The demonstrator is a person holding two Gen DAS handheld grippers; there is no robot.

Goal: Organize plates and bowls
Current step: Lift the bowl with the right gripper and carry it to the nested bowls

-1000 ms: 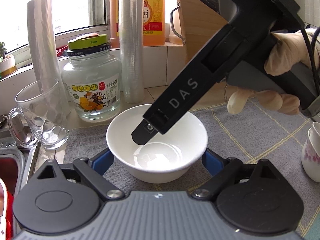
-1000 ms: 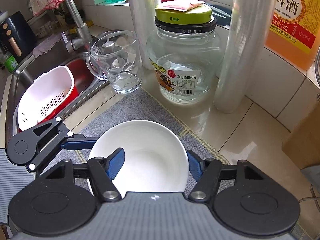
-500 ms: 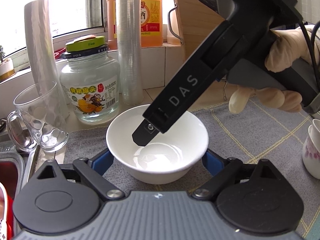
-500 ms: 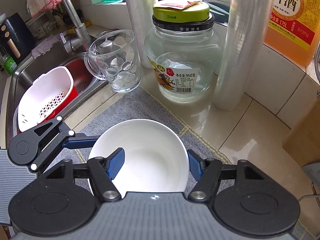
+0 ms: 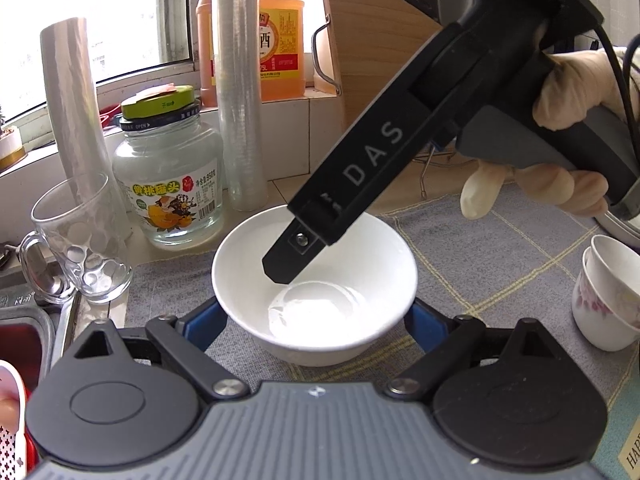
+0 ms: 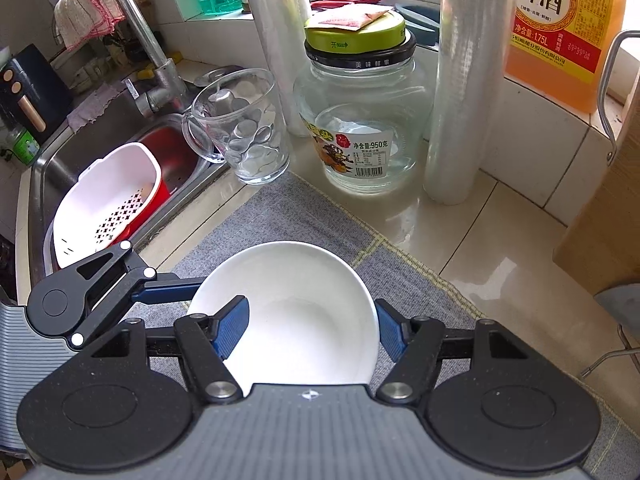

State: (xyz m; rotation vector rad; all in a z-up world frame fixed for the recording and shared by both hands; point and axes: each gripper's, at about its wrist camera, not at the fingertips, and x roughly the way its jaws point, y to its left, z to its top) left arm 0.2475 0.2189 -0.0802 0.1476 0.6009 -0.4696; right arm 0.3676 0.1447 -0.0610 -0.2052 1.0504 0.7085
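Observation:
A white bowl sits on the grey mat; it also shows in the right wrist view. My left gripper is wide open, its blue pads either side of the bowl's outer wall. My right gripper straddles the bowl's rim, left finger inside, right finger outside. In the left wrist view the right gripper reaches down into the bowl from the upper right. Stacked floral cups stand at the right.
A glass mug, a green-lidded glass jar, cling-film rolls and an orange cooking-wine bottle line the back. The sink with a white-and-red colander lies left. A wooden board stands behind.
Both grippers and the bowl have risen slightly and shifted a little; the jar and mug sit lower in both views. The jaws' spread looks unchanged.

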